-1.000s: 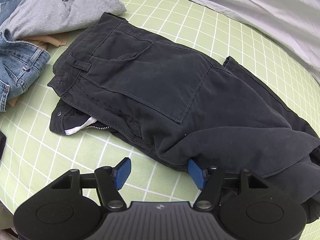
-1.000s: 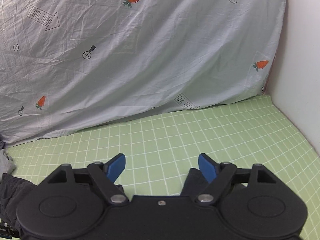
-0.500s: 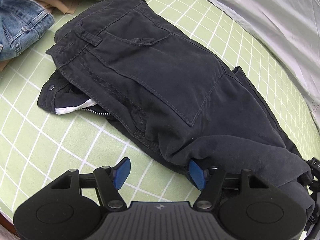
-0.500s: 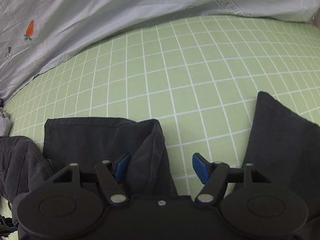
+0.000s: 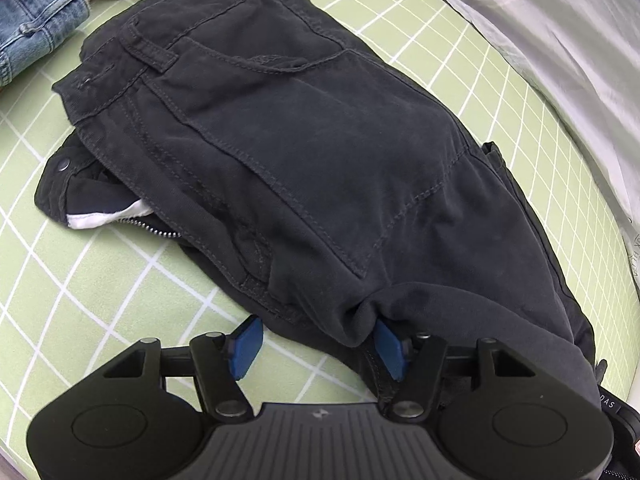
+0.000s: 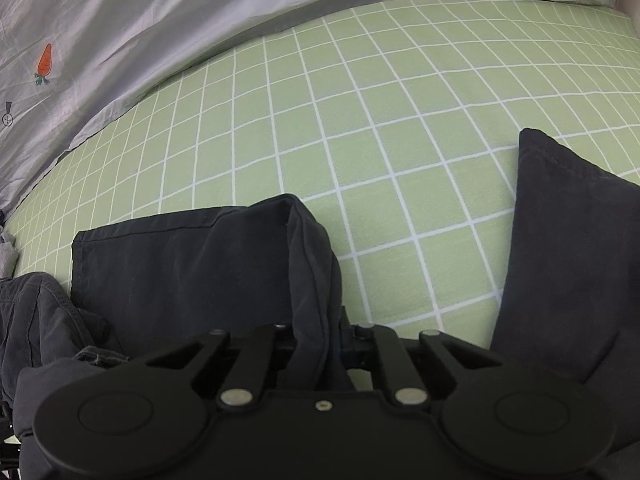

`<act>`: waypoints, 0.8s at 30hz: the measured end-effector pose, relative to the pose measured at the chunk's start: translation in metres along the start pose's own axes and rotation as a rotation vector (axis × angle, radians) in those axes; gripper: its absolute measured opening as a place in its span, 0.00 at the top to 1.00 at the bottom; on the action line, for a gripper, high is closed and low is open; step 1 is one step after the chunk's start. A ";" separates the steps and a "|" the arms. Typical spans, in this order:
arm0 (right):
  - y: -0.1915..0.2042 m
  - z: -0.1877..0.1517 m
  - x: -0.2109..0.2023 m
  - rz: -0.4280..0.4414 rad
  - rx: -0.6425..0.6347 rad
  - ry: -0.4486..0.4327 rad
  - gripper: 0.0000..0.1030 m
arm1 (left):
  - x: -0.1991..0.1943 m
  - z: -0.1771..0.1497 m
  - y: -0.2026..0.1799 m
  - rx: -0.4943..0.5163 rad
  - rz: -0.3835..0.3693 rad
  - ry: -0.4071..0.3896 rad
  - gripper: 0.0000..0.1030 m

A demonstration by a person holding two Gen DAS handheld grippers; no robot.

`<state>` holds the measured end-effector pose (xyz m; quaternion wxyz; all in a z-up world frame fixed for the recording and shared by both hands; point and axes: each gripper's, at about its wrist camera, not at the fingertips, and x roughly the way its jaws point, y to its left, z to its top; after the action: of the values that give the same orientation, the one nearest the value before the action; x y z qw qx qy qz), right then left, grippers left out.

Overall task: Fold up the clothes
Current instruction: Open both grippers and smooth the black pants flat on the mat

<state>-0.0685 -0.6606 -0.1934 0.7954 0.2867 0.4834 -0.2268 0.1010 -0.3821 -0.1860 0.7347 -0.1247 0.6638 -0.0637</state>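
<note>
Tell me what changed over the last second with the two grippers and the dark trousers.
The right gripper came down from facing the grey sheet and is closing on a trouser leg fold. The left gripper moved closer over the dark trousers, its jaws closing slightly. The trousers, jeans and green bedsheet stayed put.

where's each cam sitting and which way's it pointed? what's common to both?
Left wrist: sits on the left gripper, looks steeply down at the waist end of the dark trousers; jaws closing around a fabric edge, not yet pressing.
Right wrist: sits on the right gripper, looks down at a trouser leg; jaws closing, clamped on its fold.
Shared: the trousers, the green checked sheet, the grey carrot-print cover. No hand or sleeve shows.
</note>
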 end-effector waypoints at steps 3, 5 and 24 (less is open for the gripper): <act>-0.005 0.007 0.002 0.003 0.009 -0.018 0.92 | 0.005 0.005 -0.015 0.013 0.028 -0.003 0.42; -0.007 0.016 0.006 0.003 0.019 -0.039 0.92 | 0.006 0.010 -0.024 0.019 0.039 -0.004 0.42; 0.011 0.084 -0.132 0.195 -0.074 -0.636 0.92 | -0.025 0.040 -0.037 0.135 0.013 -0.159 0.45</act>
<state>-0.0646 -0.6977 -0.0410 0.9343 0.2174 0.1890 -0.2100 0.1403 -0.4068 -0.1489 0.7921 -0.0753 0.5985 -0.0934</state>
